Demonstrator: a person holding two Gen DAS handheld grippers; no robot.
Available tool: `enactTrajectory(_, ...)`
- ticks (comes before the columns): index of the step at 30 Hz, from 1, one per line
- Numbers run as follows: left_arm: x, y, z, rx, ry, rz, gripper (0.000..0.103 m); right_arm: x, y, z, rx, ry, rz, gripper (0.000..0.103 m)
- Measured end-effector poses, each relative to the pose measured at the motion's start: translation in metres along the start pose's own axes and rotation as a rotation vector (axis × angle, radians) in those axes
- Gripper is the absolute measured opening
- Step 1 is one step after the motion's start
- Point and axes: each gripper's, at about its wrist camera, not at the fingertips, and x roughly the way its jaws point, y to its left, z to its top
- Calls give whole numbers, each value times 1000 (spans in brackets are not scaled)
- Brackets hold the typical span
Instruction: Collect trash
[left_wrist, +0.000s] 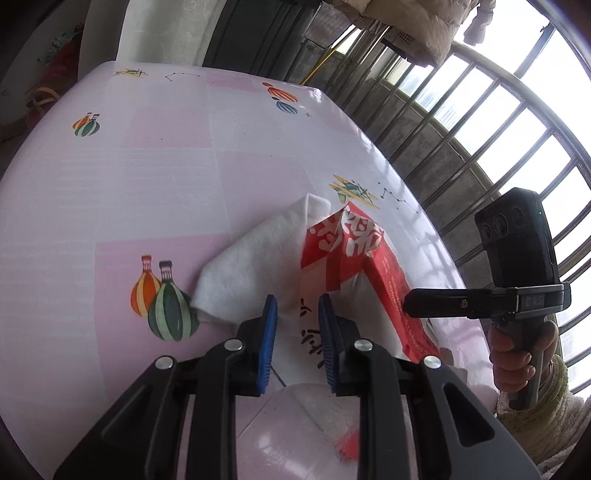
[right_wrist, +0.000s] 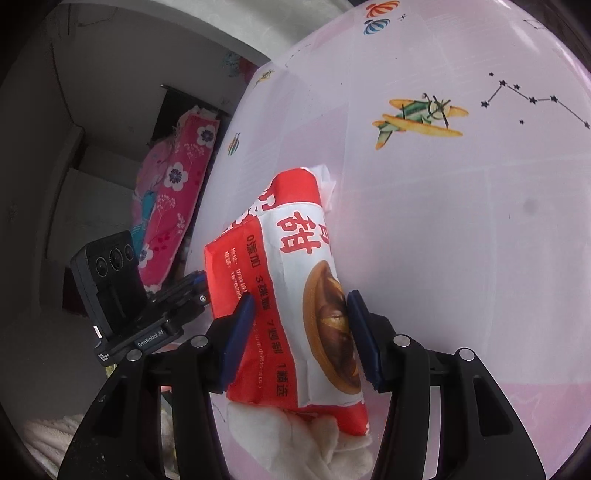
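i see my right claw (right_wrist: 299, 332) clamped on the red and white paper bag (right_wrist: 295, 295), one blue pad on each side of it, the printed bowl picture against the pad at 3 o'clock. the bag stands lifted at an angle over the counter (right_wrist: 461, 240), its far end pointing toward 12 o'clock. a white cloth (right_wrist: 317, 439) lies crumpled under its near end at 6 o'clock.

in the left wrist view my left claw (left_wrist: 297, 321) is closed to a narrow gap on the white part of the same bag (left_wrist: 354, 251), which runs away toward 1 o'clock. the cloth (left_wrist: 258, 258) spreads out at 11 o'clock from the claw, beside the balloon print on the pink counter (left_wrist: 110, 184). at 3 o'clock a hand (left_wrist: 517, 354) in a pale sleeve (left_wrist: 554, 413) holds the other handle.
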Motion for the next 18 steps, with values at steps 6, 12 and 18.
enactTrajectory(6, -19, -5, -36, -59, -23, -26, 21, 11, 16, -19, -4, 2, -1, 50)
enactTrajectory(12, -48, -1, -34, -76, -126, 42, 40, -10, 14, -3, 25, -113, -72, 53)
enactTrajectory(18, -93, 10, -56, -140, -234, 144, 74, -46, 22, -11, 51, -270, -178, 69)
